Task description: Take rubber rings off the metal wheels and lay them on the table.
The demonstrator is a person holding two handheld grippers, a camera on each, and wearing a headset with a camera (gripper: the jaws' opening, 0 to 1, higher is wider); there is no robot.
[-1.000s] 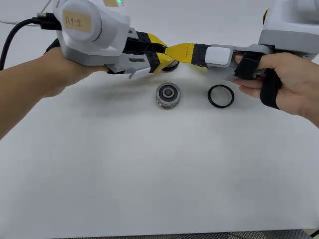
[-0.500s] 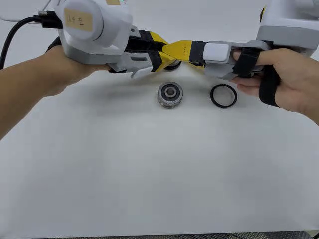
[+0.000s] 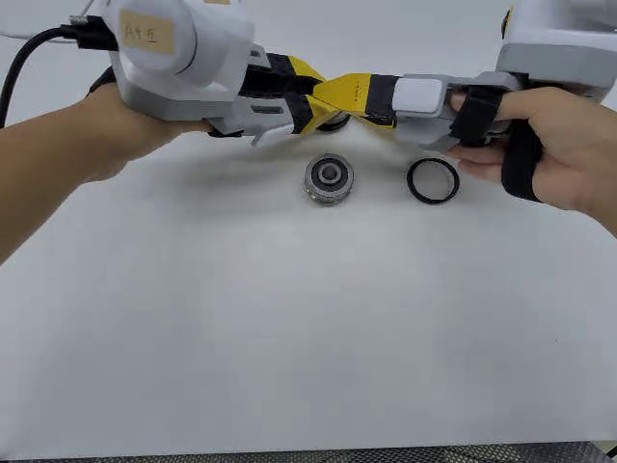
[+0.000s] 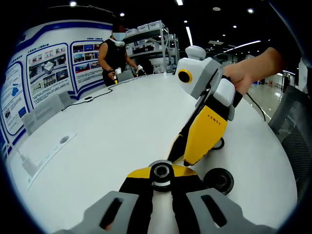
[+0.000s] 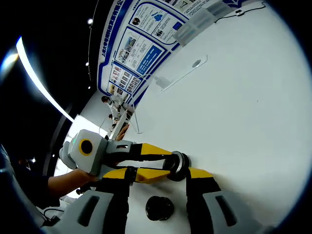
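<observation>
The left hand-held gripper (image 3: 307, 104) reaches in from the left, its jaws pinching a metal wheel (image 4: 161, 172) between their tips just above the white tabletop (image 3: 289, 328). In the head view this held wheel is almost wholly hidden under the crossing yellow jaws, with only a dark edge peeping out below them. Whether a rubber ring sits on it is too hard to make out. The right hand-held gripper (image 5: 170, 174) comes in from the opposite side. In its own view its jaws stand apart on either side of the held wheel, but it cannot be told whether they press on it. A second, loose wheel (image 3: 329, 179) lies flat on the tabletop just in front of the meeting grippers. A black rubber ring (image 3: 409, 181) lies flat beside that wheel, apart from it and near the right hand (image 3: 564, 145). In the left gripper view the ring is partly covered by the right hand-held gripper's yellow jaw. The left hand (image 3: 125, 130) wraps the gripper body, whose top is cut off by the frame edge.
</observation>
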